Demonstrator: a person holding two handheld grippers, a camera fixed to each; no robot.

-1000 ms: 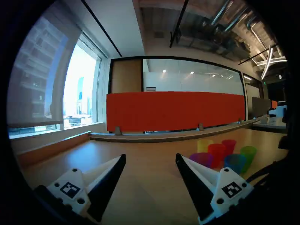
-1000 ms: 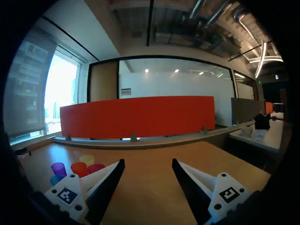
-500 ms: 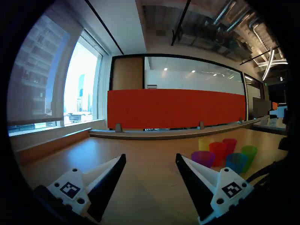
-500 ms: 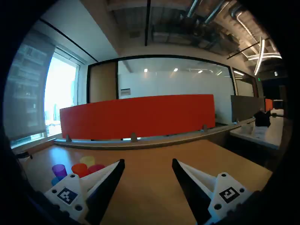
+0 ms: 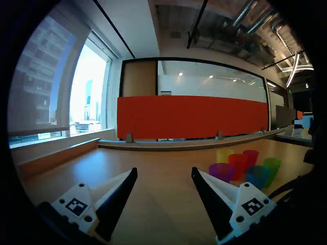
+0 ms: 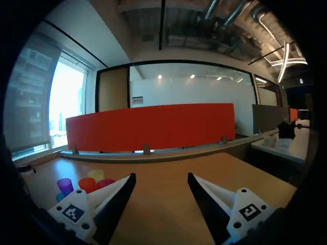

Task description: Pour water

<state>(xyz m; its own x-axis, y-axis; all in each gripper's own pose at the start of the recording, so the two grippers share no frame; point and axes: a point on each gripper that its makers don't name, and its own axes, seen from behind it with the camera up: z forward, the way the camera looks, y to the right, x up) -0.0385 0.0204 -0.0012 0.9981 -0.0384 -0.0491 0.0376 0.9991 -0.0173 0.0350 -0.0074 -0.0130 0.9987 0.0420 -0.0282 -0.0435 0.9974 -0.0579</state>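
- Wooden table (image 5: 163,188): spans the lower part of both views and carries the cups; a raised ledge runs along its far edge.
- Orange partition (image 5: 192,117): stands upright along the far edge of the table, with a glass wall behind it.
- Window (image 5: 88,106): bright, to the left of the partition in the left gripper view.
- Left gripper (image 5: 164,169): jaws spread wide, nothing between them, held above bare table surface.
- Right gripper (image 6: 161,174): jaws spread wide, nothing between them, held above bare table surface.
- Cup cluster (image 5: 245,166): six coloured cups standing upright and close together on the table, ahead of and to the right of the left gripper, apart from its fingers. In the right gripper view the cluster sits at lower left, partly hidden by that gripper's left finger.
- Single cups, left gripper view: purple cup (image 5: 220,171) and blue cup (image 5: 256,176) nearest; red cup (image 5: 236,165) and green cup (image 5: 271,165) behind; yellow cup (image 5: 224,156) and pink cup (image 5: 250,158) farthest.
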